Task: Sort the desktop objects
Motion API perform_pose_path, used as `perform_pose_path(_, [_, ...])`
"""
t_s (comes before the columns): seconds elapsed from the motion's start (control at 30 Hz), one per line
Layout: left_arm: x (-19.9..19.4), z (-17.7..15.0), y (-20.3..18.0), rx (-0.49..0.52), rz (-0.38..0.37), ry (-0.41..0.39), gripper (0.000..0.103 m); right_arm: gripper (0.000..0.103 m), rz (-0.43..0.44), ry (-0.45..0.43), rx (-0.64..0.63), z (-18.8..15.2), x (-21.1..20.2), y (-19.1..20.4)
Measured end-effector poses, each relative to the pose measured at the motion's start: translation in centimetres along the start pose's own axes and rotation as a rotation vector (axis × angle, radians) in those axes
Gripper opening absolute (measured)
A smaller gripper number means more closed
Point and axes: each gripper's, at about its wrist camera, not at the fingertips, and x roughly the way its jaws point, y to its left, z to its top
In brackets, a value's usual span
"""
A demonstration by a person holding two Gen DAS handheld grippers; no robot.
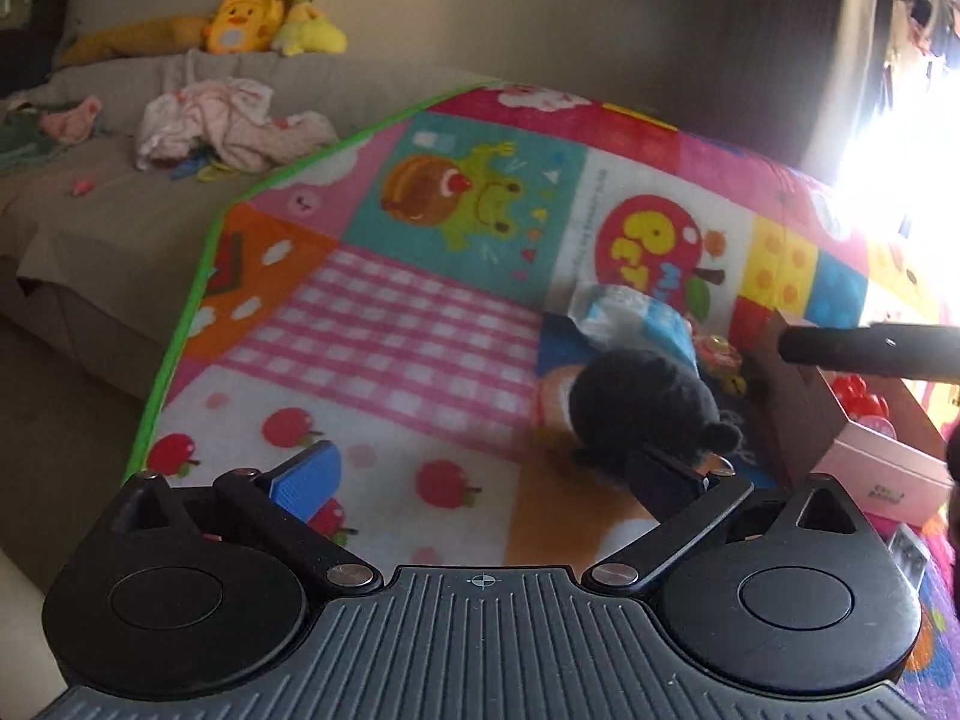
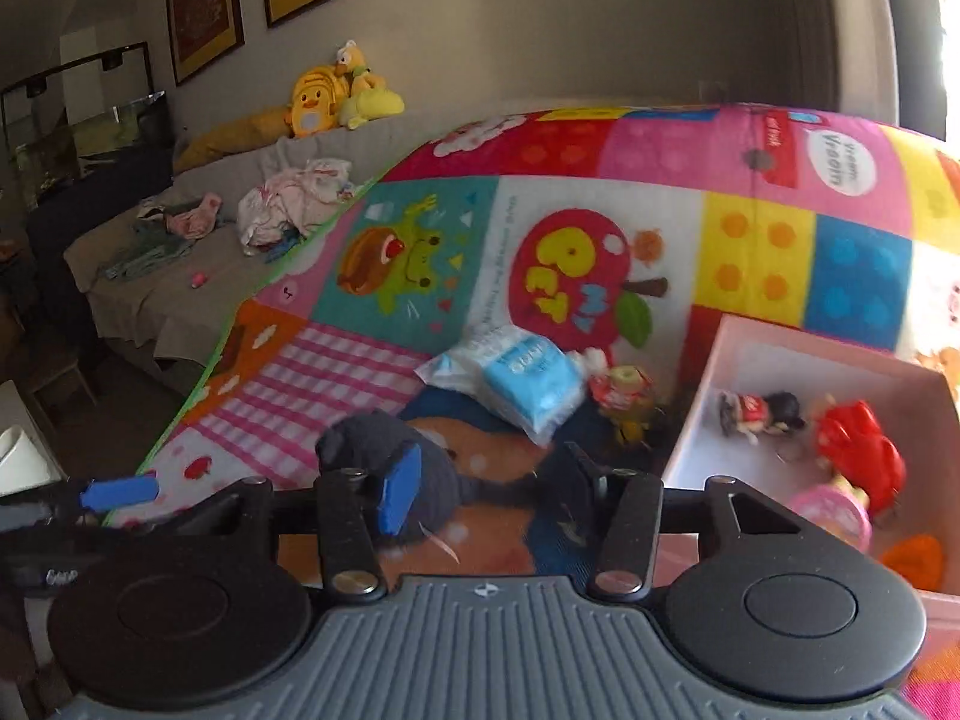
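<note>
A black plush toy (image 1: 642, 402) lies on the colourful play mat (image 1: 390, 330), just ahead of the right finger of my left gripper (image 1: 483, 480), whose jaws stand wide open and empty. A blue tissue pack (image 1: 636, 312) lies behind the toy. In the right wrist view the plush toy (image 2: 372, 444) sits low on the mat behind the left finger of my right gripper (image 2: 486, 486). Its jaws are partly closed and the pads press on nothing. The tissue pack (image 2: 528, 378) and a small wrapped toy (image 2: 624, 396) lie beyond. A pink box (image 2: 780, 330) stands to the right.
The box holds a dark-haired figurine (image 2: 762, 411), a red toy (image 2: 858, 444) and a pink round item (image 2: 831, 516). A finger of the right gripper (image 1: 870, 348) hangs over the box (image 1: 876, 468). A sofa with clothes (image 1: 228, 120) and yellow plush toys (image 1: 246, 18) stands beyond the mat's green edge.
</note>
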Motion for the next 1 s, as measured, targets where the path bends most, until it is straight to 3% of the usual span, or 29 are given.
perform_pose_path(0.1, [0.0,0.1,1.1,-0.029,-0.028,0.011,0.103,0.051,-0.038,0.005,-0.002,2.0,4.8,0.8])
perform_pose_path(0.23, [-0.1,-0.1,1.5,-0.018,-0.047,-0.001,0.103,0.051,-0.057,0.138,0.044,2.3,10.5,-0.2])
perform_pose_path(0.3, [-0.2,-0.1,1.8,-0.025,-0.046,-0.007,0.103,0.051,-0.001,0.216,0.071,1.4,11.4,-0.4])
perform_pose_path(0.37, [-0.2,-0.1,2.1,-0.034,-0.043,-0.013,0.103,0.051,0.045,0.195,0.059,0.6,9.8,0.3])
perform_pose_path(0.53, [-0.6,-0.1,2.4,-0.045,-0.068,-0.029,0.103,0.052,0.231,0.184,-0.120,-1.9,4.2,4.6])
perform_pose_path(0.57, [-0.8,-0.1,2.4,-0.049,-0.080,-0.037,0.103,0.056,0.255,0.169,-0.160,-2.3,3.0,5.6])
perform_pose_path(0.6, [-1.0,-0.1,2.6,-0.055,-0.086,-0.040,0.103,0.048,0.265,0.165,-0.185,-2.6,2.2,6.2])
perform_pose_path(0.63, [-1.2,-0.1,2.6,-0.054,-0.083,-0.039,0.103,0.056,0.276,0.175,-0.202,-2.8,1.6,6.7])
perform_pose_path(0.67, [-1.4,-0.1,2.6,-0.051,-0.080,-0.041,0.103,0.070,0.300,0.195,-0.212,-3.1,1.3,6.9])
perform_pose_path(0.8, [-1.8,0.0,2.8,-0.050,-0.074,-0.048,0.103,0.084,0.294,0.195,-0.268,-4.8,0.0,7.1])
perform_pose_path(1.0, [-2.5,0.8,2.8,-0.055,-0.035,-0.054,0.103,0.085,0.343,0.234,-0.287,-6.3,0.4,8.0])
